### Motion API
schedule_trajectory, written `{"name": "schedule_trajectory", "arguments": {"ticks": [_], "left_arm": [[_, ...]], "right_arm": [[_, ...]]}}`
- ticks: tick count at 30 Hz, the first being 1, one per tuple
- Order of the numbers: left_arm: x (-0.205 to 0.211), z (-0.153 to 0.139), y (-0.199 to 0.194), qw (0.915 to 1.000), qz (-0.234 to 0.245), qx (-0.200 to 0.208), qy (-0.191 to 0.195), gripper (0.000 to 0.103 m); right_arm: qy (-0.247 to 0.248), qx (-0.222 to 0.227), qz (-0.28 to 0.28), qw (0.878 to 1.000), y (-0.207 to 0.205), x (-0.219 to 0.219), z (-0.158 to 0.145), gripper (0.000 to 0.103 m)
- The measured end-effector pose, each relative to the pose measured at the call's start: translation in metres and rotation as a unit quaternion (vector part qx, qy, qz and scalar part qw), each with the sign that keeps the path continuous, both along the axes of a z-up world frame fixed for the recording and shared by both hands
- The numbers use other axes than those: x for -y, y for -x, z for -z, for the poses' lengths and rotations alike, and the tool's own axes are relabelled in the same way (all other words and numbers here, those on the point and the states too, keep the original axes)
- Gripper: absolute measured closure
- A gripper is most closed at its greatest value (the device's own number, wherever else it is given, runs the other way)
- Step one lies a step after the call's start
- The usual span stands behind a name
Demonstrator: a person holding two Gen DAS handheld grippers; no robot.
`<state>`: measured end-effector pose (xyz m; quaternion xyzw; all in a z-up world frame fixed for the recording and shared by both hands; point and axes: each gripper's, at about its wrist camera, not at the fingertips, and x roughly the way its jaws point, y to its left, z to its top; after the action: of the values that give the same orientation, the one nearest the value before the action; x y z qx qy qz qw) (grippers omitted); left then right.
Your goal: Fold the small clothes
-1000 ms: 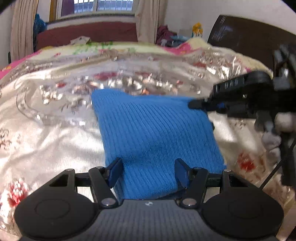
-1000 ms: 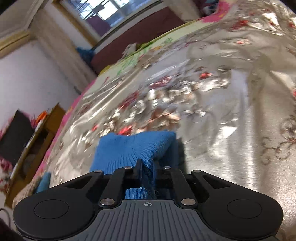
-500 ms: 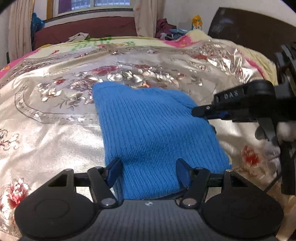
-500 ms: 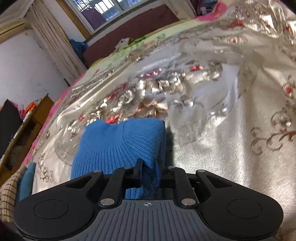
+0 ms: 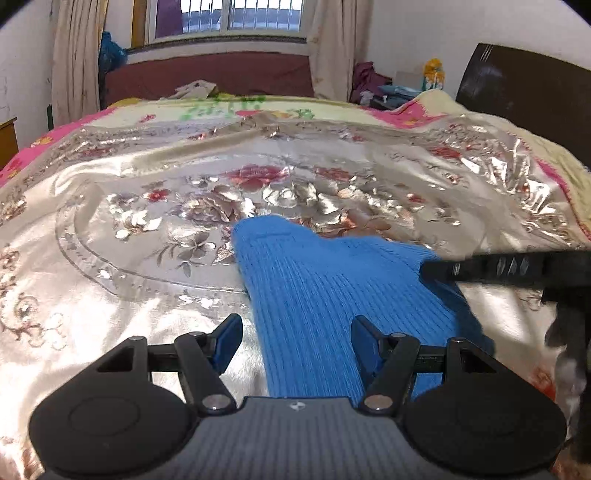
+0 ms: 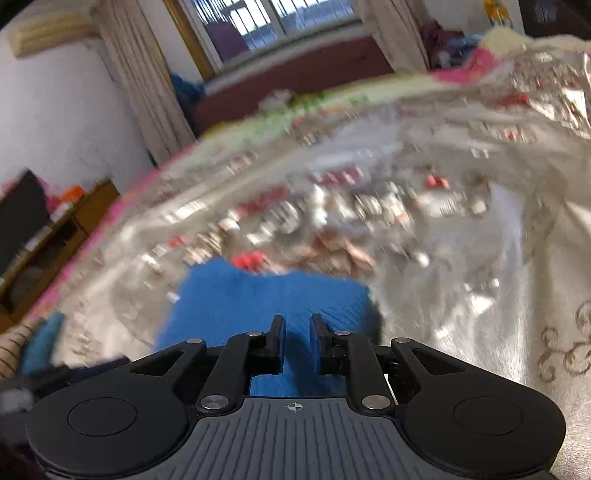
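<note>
Mid-fold on 1 small blue knit garment, lying partly folded on the shiny flower-patterned bedspread, near the middle of the bed. Left gripper spread wide, pads either side of the near edge of the knit, not pressing it. Right gripper nearly pressed together, a narrow gap showing between the pads with blue knit behind; view blurred, so no telling whether cloth is pinched. Next, probably: settle both grippers on an edge, pinch, and carry it across evenly so the fold lands square. Slippery-looking bedspread, so the knit may slide. Beyond: barred window, curtains, dark headboard, clutter along the far wall.
</note>
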<state>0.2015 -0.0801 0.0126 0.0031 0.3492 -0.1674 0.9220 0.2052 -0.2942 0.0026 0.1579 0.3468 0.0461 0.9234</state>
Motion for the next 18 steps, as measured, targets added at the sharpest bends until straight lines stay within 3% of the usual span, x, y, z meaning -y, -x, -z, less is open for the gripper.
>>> {"name": "schedule_trajectory", "arguments": {"ticks": [2,8,18], "left_arm": [[0.005,0.007,-0.008,0.9999,0.001,-0.014,0.001,0.034],[0.019,0.019,-0.022,0.9995,0.004,-0.031,0.001,0.028],[-0.009,0.012,0.001,0.9989,-0.021,-0.033,0.027,0.028]], "right_arm": [[-0.004,-0.018,0.019,1.0,-0.004,0.009,0.013,0.094],[-0.014,-0.033,0.044,0.998,-0.007,0.022,0.02,0.091],[-0.005,0.008,0.034,0.999,0.021,0.005,-0.004,0.082]]}}
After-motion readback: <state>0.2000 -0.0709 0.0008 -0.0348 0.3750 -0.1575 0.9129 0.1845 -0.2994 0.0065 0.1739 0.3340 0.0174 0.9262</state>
